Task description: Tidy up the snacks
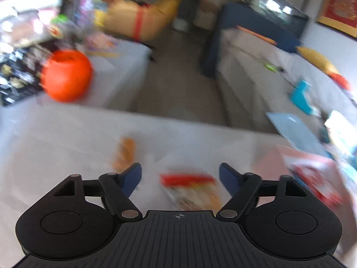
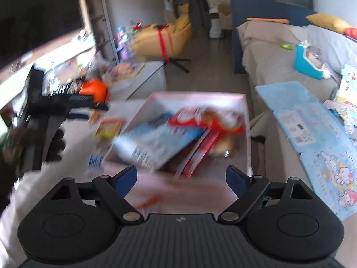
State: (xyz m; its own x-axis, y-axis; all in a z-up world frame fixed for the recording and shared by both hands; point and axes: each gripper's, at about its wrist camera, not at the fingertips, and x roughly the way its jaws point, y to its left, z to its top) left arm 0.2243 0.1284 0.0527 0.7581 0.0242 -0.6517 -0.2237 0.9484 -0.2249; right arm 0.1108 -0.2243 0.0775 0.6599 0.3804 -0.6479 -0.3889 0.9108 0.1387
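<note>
My left gripper (image 1: pixel 180 169) is open above a white table, nothing gripped. A blurred red-and-yellow snack packet (image 1: pixel 189 189) lies on the cloth between and below its blue fingertips. A small orange packet (image 1: pixel 125 154) lies further left. In the right wrist view my right gripper (image 2: pixel 181 170) is open over the near side of a pink box (image 2: pixel 243 102). The box holds a blue-and-white packet (image 2: pixel 154 143) and a red carton (image 2: pixel 200 120), with more snacks under them. Left of the box lie a yellow-and-red packet (image 2: pixel 109 127) and a blue one (image 2: pixel 96 160).
An orange pumpkin-shaped bucket (image 1: pixel 67 76) stands at the table's far left by dark packets. The pink box (image 1: pixel 312 172) sits at the table's right. A gloved hand (image 2: pixel 53 145) holds the other gripper at left. A grey sofa (image 2: pixel 267 67) with toys lies to the right, a floor gap beyond the table.
</note>
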